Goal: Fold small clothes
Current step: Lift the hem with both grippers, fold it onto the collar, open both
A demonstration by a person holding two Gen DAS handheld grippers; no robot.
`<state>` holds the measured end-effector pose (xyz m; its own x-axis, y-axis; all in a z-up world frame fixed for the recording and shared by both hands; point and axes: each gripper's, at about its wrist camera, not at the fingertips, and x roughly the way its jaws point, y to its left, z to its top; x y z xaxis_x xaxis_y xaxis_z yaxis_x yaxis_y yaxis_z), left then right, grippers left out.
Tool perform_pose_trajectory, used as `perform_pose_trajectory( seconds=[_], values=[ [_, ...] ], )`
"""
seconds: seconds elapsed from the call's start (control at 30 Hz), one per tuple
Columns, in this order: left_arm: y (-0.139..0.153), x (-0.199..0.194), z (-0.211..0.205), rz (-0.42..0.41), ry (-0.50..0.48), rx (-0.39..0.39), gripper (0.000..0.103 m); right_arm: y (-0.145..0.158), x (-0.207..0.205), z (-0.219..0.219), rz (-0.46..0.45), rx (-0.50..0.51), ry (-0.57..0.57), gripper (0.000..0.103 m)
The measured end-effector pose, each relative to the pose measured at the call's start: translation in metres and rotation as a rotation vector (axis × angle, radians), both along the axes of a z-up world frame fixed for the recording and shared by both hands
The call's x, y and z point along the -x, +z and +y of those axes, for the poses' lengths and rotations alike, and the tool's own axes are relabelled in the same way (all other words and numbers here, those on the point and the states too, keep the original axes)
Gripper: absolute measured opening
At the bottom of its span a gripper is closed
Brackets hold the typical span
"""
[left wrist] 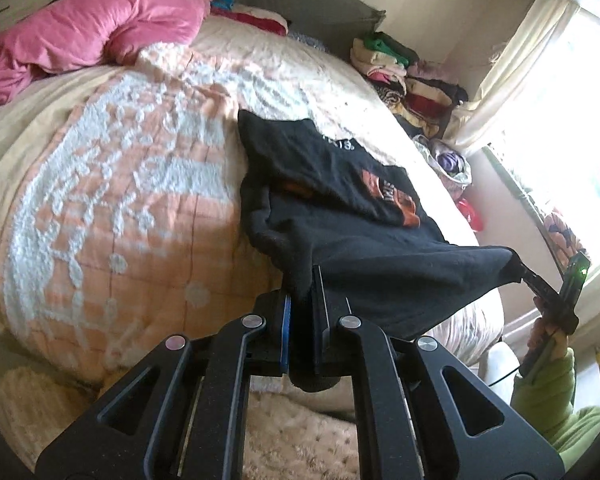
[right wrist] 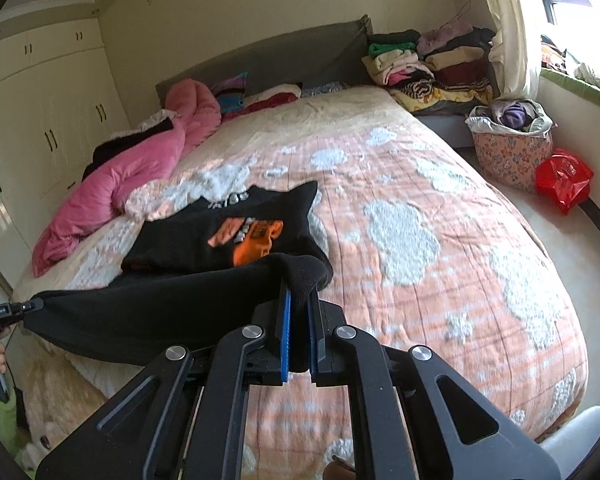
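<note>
Black shirt (left wrist: 340, 184) hem taut between left gripper (left wrist: 302, 300) and right gripper (right wrist: 299, 300)

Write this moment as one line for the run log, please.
step: fold in progress | left gripper: shut on black shirt | right gripper: shut on black shirt | near hem lifted over bed

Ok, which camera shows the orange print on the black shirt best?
The right wrist view: the orange print on the black shirt faces it, unobstructed. The left wrist view shows the print only obliquely, partly under a fold.
</note>
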<state>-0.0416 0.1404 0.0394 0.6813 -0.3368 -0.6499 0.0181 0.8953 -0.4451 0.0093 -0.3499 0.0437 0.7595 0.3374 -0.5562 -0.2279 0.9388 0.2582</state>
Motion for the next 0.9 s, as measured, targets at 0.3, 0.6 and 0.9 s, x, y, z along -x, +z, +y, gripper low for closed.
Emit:
perform_pose_trajectory(
  seconds=[0.3, 0.6, 0.9],
  values=[
    [0.013, -0.016, 0.002, -0.032, 0.031, -0.021, 0.002, 0.023, -0.021, 0.007, -0.058, 0.0, 0.002, 0.006],
    [0.025, -0.033, 0.003, -0.048, 0.058, -0.067, 0.002, 0.038, -0.041, 0.017, -0.082, 0.027, 0.011, 0.006],
    [0.04, -0.067, 0.004, -0.073, 0.093, -0.122, 0.002, 0.048, -0.073, 0.028, -0.091, 0.031, 0.003, 0.006]
  ],
)
